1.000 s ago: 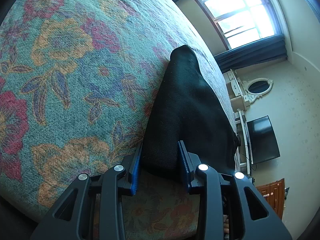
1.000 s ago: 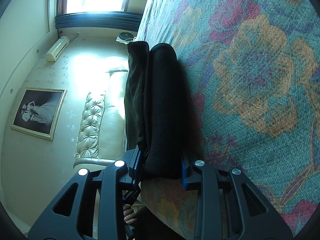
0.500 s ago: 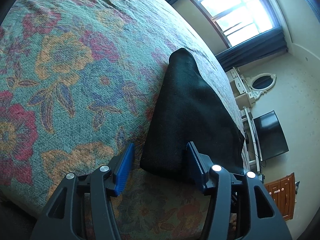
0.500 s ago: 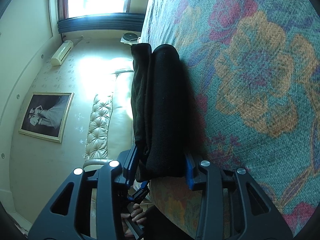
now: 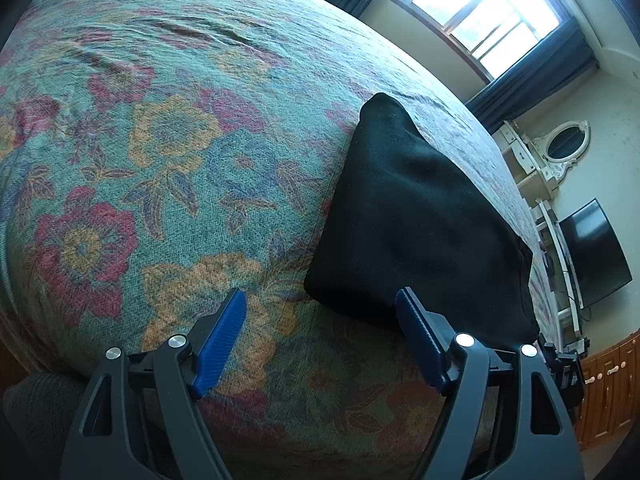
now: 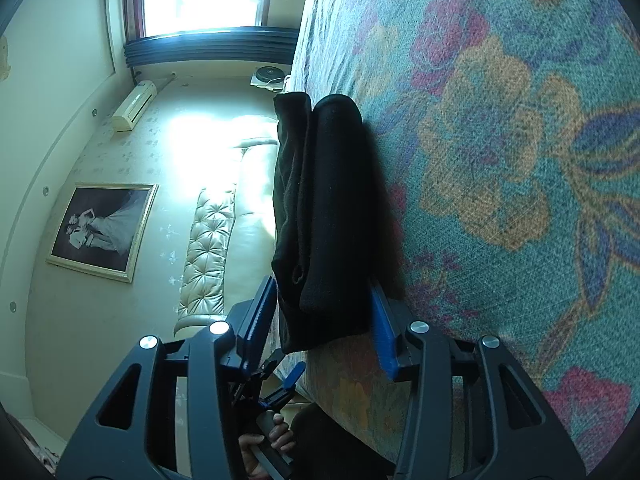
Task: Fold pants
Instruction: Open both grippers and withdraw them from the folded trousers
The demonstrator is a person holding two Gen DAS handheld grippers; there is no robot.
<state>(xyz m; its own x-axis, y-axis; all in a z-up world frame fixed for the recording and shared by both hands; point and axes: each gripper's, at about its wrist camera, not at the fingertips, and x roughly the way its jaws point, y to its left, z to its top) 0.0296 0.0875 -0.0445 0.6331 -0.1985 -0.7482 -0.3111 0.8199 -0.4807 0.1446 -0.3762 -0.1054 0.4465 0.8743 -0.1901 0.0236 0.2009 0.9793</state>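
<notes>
Left wrist view: the folded black pants [image 5: 416,220] lie on the bed [image 5: 160,152], on its floral cover, close to the near edge. The left gripper [image 5: 322,332] is released and its jaws are opening; only the pants' near corner sits between the blue pads [image 5: 224,336], neither pad pressing it.

Right wrist view: the pants [image 6: 324,216] show as a thick stacked fold on the bed [image 6: 520,160]. The right gripper [image 6: 322,320] straddles their near end, jaws opening, a gap beside the left pad; whether the right pad touches cannot be told.
</notes>
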